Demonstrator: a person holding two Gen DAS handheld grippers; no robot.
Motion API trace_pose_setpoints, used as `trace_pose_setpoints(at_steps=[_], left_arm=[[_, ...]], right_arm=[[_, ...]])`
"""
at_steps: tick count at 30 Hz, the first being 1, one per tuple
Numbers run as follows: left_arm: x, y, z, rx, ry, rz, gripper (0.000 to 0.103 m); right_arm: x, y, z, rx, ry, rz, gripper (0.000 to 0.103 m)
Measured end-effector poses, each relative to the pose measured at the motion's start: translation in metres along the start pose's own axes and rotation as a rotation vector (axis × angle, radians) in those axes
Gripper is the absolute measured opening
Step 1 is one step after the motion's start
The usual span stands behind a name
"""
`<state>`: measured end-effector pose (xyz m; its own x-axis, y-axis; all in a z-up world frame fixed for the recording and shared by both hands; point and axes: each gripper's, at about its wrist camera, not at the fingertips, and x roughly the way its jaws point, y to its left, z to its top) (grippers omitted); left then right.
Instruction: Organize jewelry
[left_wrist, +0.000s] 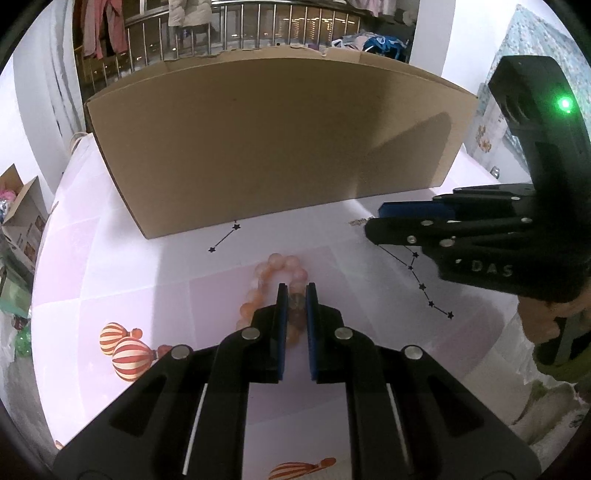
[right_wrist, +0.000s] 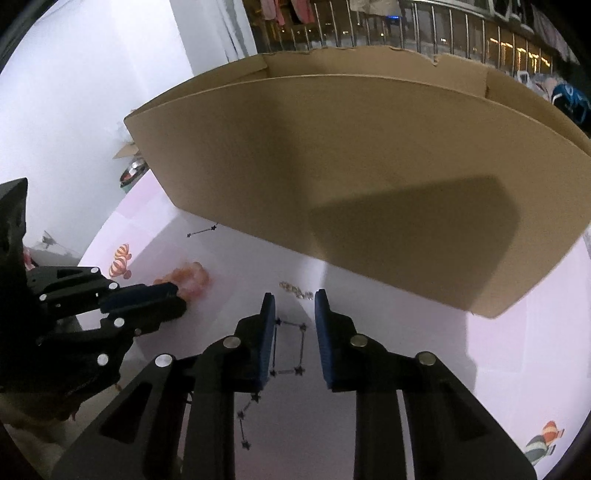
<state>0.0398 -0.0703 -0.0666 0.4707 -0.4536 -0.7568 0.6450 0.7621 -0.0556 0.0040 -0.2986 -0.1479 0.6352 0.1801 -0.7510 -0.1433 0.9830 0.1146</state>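
Observation:
A pink-orange bead bracelet (left_wrist: 275, 271) lies on the pink printed cloth (left_wrist: 129, 280) in front of an open cardboard box (left_wrist: 273, 147). My left gripper (left_wrist: 296, 295) is shut on the bracelet's near side, with beads pinched between the blue pads. The same bracelet (right_wrist: 192, 280) and left gripper (right_wrist: 162, 297) show at the left of the right wrist view. My right gripper (right_wrist: 294, 301) is open and empty, its tips just short of a small silver chain (right_wrist: 295, 290) lying on the cloth. That chain also shows in the left wrist view (left_wrist: 357, 222), by the right gripper (left_wrist: 380, 221).
The cardboard box (right_wrist: 369, 177) fills the far side of the table. Printed balloons (left_wrist: 123, 347) and star lines (left_wrist: 428, 284) mark the cloth. Small boxes (left_wrist: 22, 218) stand off the table's left edge. A railing with hanging clothes (left_wrist: 258, 26) is behind.

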Motion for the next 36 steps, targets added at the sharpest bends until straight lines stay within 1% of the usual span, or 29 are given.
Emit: trace_pose_setpoints(at_steps=[10,17,22,25,29,36], left_arm=[[0.000,0.001,-0.001,-0.006,-0.001,-0.006,0.008],[0.000,0.001,-0.002,-0.006,-0.001,-0.006,0.009],[-0.001,0.000,-0.002,-0.008,-0.002,-0.005,0.009],[-0.001,0.001,0.000,-0.007,-0.004,-0.004,0.009],[0.000,0.001,0.001,-0.011,-0.008,-0.002,0.009],[0.000,0.004,0.003,-0.012,-0.010,-0.001,0.009]], right_arm=[[0.006,0.015,0.005,-0.069,-0.032,-0.064,0.016],[0.007,0.015,0.006,-0.089,-0.038,-0.078,0.012],[0.011,0.018,0.010,-0.083,-0.027,-0.060,0.005],[0.011,0.017,0.012,-0.069,-0.021,-0.045,0.004],[0.008,0.011,0.010,-0.024,-0.017,0.001,0.002],[-0.006,0.006,0.011,0.013,-0.047,0.023,0.002]])
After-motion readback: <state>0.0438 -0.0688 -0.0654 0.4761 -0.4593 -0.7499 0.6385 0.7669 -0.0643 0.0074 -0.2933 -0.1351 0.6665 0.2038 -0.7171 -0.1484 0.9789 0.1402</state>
